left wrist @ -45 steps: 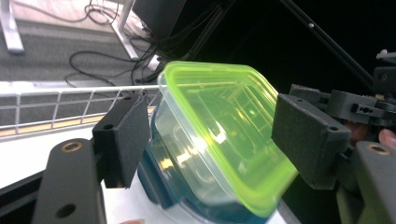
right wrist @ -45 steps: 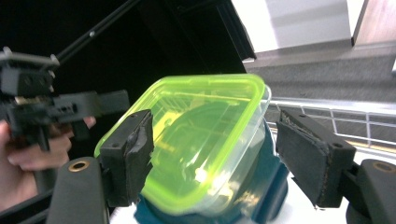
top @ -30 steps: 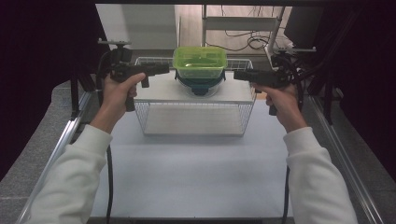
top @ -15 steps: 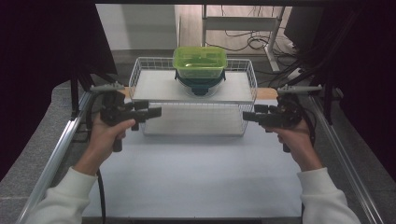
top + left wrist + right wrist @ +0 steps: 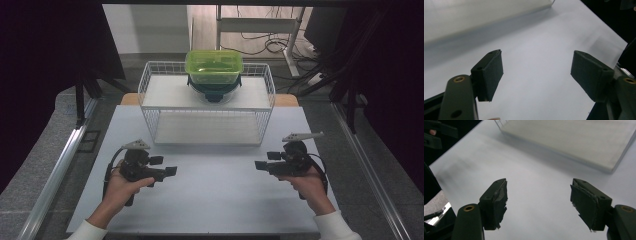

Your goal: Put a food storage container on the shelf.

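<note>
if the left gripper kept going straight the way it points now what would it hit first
Probably the right gripper. The left gripper points across the white table toward it, jaws open and empty, with bare tabletop between. Depth is unclear; tilted slightly down, it could meet the table first.

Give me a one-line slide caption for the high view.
Two open grippers, left and right, face each other over the white table before a wire rack holding a green container.

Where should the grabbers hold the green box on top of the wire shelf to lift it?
Probably by its two short ends, just under the rim, one gripper from each side. The green box sits upright on a dark base atop the wire shelf, and looks too wide for one jaw pair. The left gripper and right gripper are both open, low on the table.
</note>
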